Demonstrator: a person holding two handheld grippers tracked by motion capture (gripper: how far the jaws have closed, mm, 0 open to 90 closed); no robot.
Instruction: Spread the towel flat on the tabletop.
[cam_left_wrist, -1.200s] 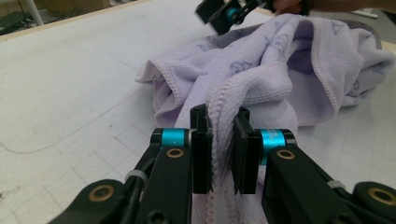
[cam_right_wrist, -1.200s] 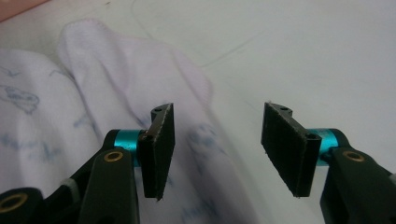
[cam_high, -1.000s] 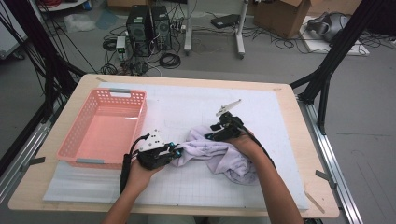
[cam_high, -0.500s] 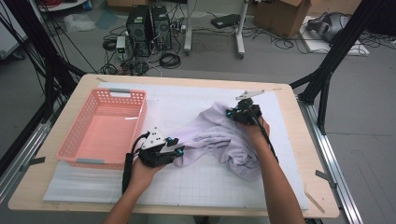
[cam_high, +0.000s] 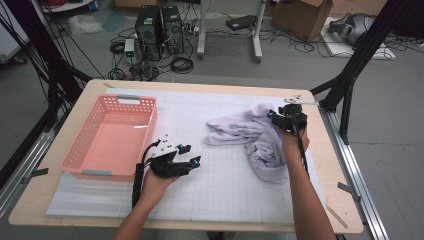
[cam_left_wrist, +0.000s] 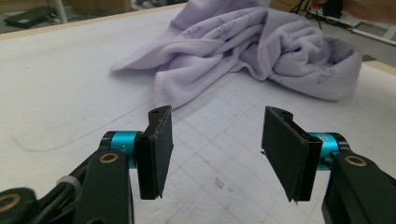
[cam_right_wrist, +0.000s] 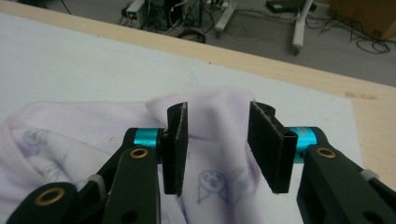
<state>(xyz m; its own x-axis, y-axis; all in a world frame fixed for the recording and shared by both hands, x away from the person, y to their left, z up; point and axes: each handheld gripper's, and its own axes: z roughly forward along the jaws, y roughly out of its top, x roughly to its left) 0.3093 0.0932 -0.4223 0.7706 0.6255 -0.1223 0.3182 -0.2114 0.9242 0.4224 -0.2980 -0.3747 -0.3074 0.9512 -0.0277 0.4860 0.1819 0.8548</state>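
Note:
A crumpled lavender towel (cam_high: 252, 137) lies on the white gridded mat at the right of the table. In the left gripper view the towel (cam_left_wrist: 243, 51) spreads ahead of the jaws, apart from them. My left gripper (cam_high: 189, 155) rests low over the mat, left of the towel, and its jaws (cam_left_wrist: 217, 154) stand open with nothing between them. My right gripper (cam_high: 284, 114) hovers over the towel's far right edge. Its jaws (cam_right_wrist: 217, 144) are open, with printed lavender cloth (cam_right_wrist: 210, 177) below and between them, not pinched.
A pink plastic basket (cam_high: 90, 160) stands hollow at the left of the mat. The wooden table edge (cam_high: 345, 175) runs close on the right. Beyond the table are computer towers (cam_high: 157, 25), cables and cardboard boxes on the floor.
My right gripper carried the towel's edge toward the far right and spread it, then opened. My left gripper let go of the towel and now sits open, left of it.

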